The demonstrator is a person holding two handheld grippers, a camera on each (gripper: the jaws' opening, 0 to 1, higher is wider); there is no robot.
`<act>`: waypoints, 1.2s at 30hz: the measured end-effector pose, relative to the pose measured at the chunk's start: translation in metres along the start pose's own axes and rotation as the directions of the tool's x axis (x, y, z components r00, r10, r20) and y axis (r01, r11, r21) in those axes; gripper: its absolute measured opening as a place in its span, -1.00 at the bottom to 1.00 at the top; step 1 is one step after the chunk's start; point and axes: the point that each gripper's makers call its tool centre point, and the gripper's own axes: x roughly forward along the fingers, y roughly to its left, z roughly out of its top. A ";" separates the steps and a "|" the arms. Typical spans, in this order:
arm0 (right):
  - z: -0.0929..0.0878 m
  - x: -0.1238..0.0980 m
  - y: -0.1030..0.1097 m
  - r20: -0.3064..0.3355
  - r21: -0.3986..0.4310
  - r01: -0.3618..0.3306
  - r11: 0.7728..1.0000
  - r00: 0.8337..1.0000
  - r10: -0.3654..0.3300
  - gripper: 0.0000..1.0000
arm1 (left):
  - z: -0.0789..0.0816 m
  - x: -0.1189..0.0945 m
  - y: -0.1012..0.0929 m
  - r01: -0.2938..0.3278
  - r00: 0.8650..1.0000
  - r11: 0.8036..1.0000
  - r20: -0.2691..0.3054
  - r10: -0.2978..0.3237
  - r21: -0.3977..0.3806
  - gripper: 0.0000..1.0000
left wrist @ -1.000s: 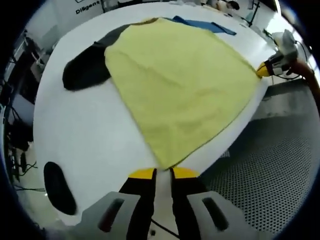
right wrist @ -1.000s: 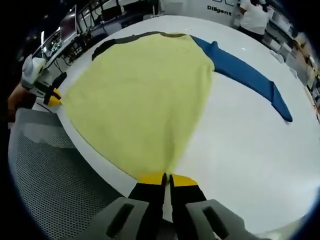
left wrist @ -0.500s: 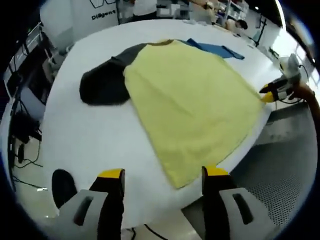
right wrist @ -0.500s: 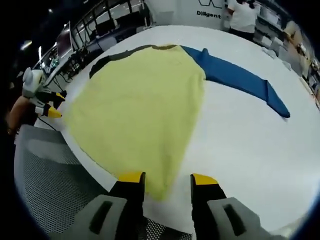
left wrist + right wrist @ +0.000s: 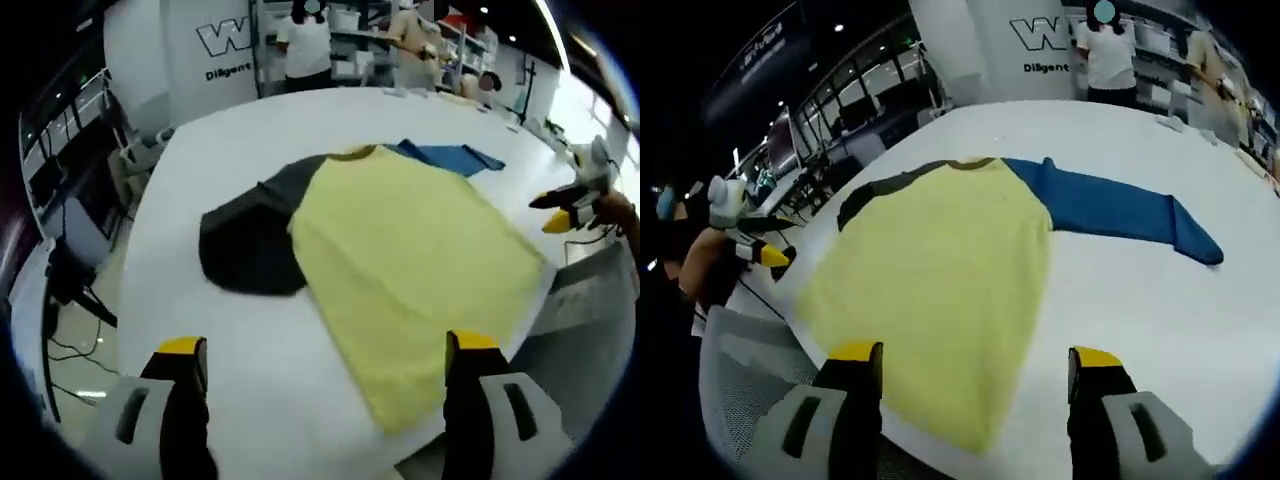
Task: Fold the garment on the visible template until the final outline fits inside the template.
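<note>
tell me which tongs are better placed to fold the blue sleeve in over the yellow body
Right, probably. In the right gripper view the blue sleeve lies fully spread on that side of the yellow body, and the right tongs are open. The left tongs, also open, face the black sleeve.

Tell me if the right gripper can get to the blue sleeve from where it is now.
Probably yes: the right gripper is open, and the blue sleeve lies flat on bare table with nothing between.
</note>
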 end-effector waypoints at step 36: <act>0.157 0.088 -0.041 0.068 -0.180 -0.069 0.981 0.994 0.082 0.53 | 0.146 0.122 0.034 0.111 0.991 0.992 0.070 -0.116 0.063 0.66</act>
